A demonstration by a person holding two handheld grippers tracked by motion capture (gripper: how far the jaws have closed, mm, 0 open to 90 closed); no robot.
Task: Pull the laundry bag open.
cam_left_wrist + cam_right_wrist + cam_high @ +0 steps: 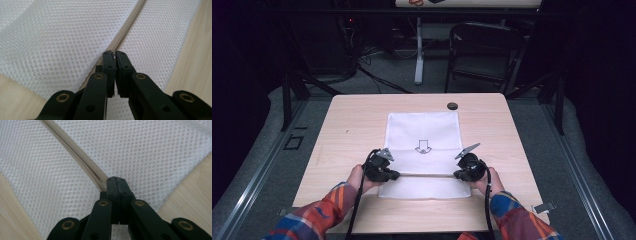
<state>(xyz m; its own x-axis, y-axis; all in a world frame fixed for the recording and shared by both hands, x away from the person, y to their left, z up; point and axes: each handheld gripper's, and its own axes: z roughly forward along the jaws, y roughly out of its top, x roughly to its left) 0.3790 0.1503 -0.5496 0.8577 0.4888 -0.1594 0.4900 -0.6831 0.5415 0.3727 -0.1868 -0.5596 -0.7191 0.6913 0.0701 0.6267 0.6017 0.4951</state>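
Two closed grippers, left [388, 172] and right [460, 174], fingers pinching the white mesh bag's [423, 135] zipper line.

Table evenly lit, surroundings dark, close-ups sharp.

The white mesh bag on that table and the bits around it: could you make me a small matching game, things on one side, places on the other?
Things:
1. white mesh bag
2. small dark round object
3. left gripper
4. right gripper

Places:
A. at the bag's left edge, fingers together
B. near the table's far edge
C. flat on the table's middle
D. at the bag's right edge, fingers together

Pairs: 1-C, 2-B, 3-A, 4-D
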